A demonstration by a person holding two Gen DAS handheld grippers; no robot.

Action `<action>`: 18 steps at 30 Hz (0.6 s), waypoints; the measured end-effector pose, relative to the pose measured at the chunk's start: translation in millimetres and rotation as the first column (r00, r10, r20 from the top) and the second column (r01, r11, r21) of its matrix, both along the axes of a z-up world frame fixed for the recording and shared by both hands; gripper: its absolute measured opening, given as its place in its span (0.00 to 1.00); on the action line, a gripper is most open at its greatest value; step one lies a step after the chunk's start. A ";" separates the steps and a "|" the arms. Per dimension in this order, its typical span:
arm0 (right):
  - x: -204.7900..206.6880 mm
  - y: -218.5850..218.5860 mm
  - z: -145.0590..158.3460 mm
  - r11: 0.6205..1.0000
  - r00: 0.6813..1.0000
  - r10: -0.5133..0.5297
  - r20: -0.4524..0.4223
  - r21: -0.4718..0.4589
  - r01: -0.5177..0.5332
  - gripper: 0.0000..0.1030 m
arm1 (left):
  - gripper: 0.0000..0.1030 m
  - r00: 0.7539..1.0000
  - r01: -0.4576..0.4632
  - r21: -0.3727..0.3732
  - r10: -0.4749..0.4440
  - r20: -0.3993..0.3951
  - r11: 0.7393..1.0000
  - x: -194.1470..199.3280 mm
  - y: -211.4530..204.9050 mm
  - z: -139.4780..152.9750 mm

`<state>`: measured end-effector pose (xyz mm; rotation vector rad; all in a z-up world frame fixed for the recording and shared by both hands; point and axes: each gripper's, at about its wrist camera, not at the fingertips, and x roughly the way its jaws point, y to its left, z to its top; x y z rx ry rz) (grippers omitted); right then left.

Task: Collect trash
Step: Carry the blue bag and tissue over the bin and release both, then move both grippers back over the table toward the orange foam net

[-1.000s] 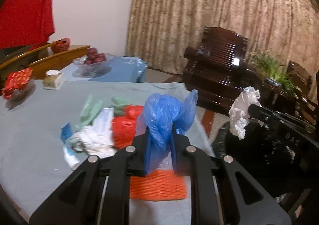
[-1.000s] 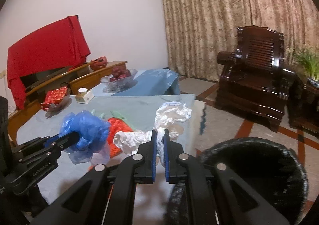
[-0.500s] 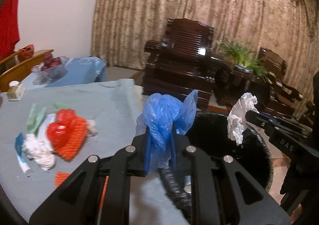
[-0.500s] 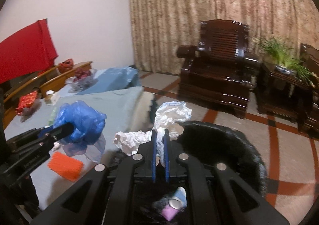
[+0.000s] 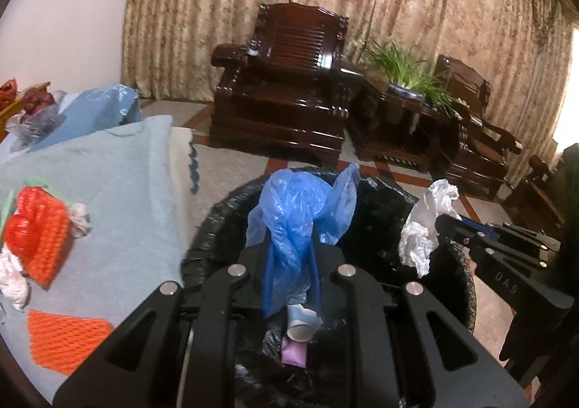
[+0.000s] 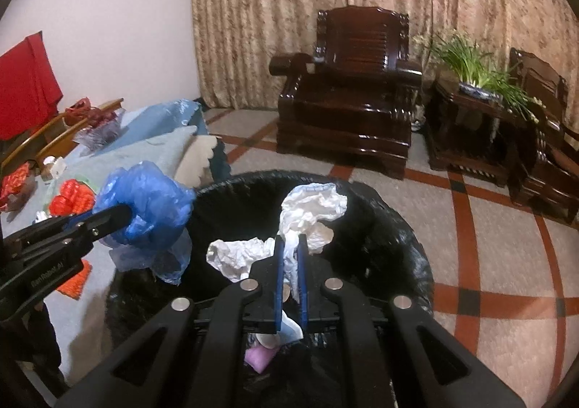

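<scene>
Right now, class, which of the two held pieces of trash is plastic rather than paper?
The blue bag, pinched in the left gripper over the bin. The right gripper holds crumpled white paper.

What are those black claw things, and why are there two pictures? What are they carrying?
They are two grabbing tools, one in each of a person's hands. Each tool has a small camera that looks forward along its jaws, so each picture is one tool's own view.

The left gripper has its jaws shut on a crumpled blue plastic bag. The right gripper has its jaws shut on a wad of white paper. Both are held over a bin lined with a black bag. Inside it lie a cup and something pink.

Beside the bin is a table with a pale blue cloth. Orange netting and other rubbish are on it.
</scene>
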<state>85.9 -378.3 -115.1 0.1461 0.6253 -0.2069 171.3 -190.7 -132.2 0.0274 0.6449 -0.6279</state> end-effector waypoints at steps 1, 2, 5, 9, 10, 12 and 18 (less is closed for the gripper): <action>-0.5 -1.3 -2.5 1.000 1.000 -0.003 -0.006 0.000 0.003 0.07 | 0.16 1.000 0.008 0.001 -0.008 -0.005 1.000 0.7 -3.4 -2.2; -0.6 -3.4 -4.3 1.000 1.000 -0.008 -0.012 0.000 0.008 0.08 | 0.17 1.000 0.016 0.001 -0.016 -0.009 1.000 1.5 -6.9 -3.7; -3.4 -9.0 -9.2 1.000 0.999 -0.025 -0.029 -0.002 0.025 0.13 | 0.26 0.999 0.028 -0.001 -0.028 -0.022 1.000 4.5 -10.2 -7.2; -6.4 -12.1 -11.8 0.999 0.998 -0.043 -0.036 -0.010 0.042 0.35 | 0.42 0.999 0.030 -0.002 -0.030 -0.028 1.000 4.9 -9.9 -8.1; -6.2 -12.2 -11.7 0.999 0.998 -0.047 -0.035 -0.011 0.046 0.38 | 0.46 0.999 0.028 -0.004 -0.029 -0.031 1.000 5.3 -7.7 -8.0; -8.2 -12.7 -11.3 0.998 0.998 -0.060 -0.031 -0.017 0.059 0.62 | 0.63 1.000 0.017 -0.011 -0.017 -0.024 1.000 3.0 -3.4 -5.6; -12.3 -6.7 2.4 0.997 0.997 -0.075 0.032 -0.034 0.076 0.94 | 0.85 0.997 -0.062 -0.015 0.063 0.043 0.998 -2.4 29.0 10.0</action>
